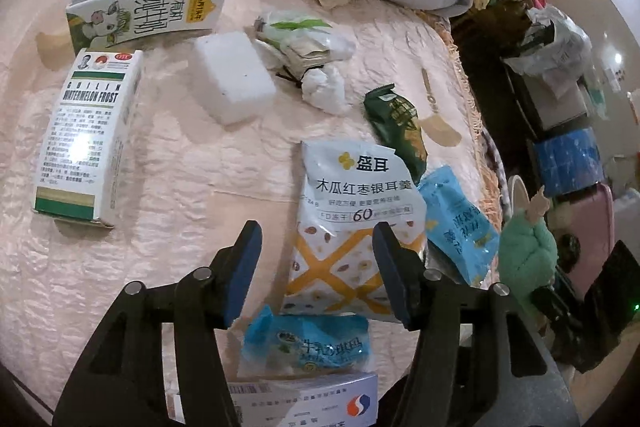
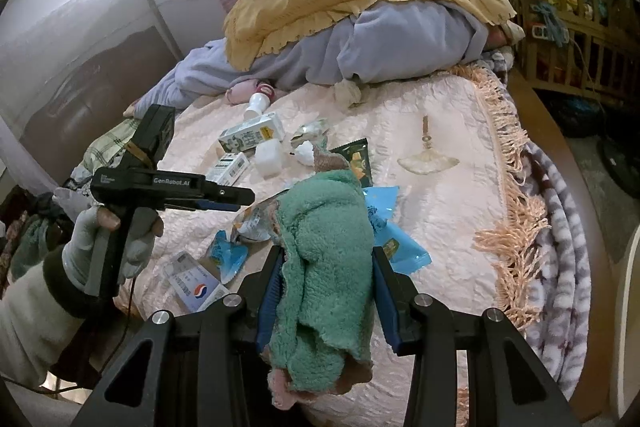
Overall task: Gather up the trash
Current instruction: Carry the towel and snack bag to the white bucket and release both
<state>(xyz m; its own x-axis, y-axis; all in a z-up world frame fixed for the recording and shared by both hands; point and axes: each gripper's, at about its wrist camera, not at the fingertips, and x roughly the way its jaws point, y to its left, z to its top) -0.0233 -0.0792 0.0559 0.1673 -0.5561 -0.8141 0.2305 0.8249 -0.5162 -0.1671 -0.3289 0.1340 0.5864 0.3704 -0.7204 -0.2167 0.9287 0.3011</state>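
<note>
Pale pink quilted bedspread (image 1: 168, 267), puckered and faintly glossy, forms the work surface; a fringed edge runs down its right side, and a heap of grey and yellow bedding (image 2: 360, 7) closes off the far end. I read the step in hand as pickup: my left gripper (image 1: 316, 271) hangs over the litter with its jaws parted at a middling width and nothing pressed between the pads. The white snack pouch (image 1: 356, 211), a flat crinkled film with orange lattice print, lies directly ahead, its lower part between the two fingers but not clamped. A blue wrapper (image 1: 308, 345) lies nearer still, partly over a white carton (image 1: 312, 403) at the bottom edge. My right gripper (image 2: 326, 279) is closed on a green terry cloth (image 2: 324, 259), thick, looped and limp, which droops below the pads. Remaining trash sits farther up the bed: a rigid medicine box (image 1: 84, 143), a milk carton (image 1: 148, 7), a white foam block (image 1: 234, 77), crumpled tissue (image 1: 324, 89), a dark green sachet (image 1: 400, 127) and a second blue wrapper (image 1: 460, 227). I judge that the next move calls for lowering the left fingers astride the pouch and pinching a raised fold, since flat film offers little edge against soft bedding.
</note>
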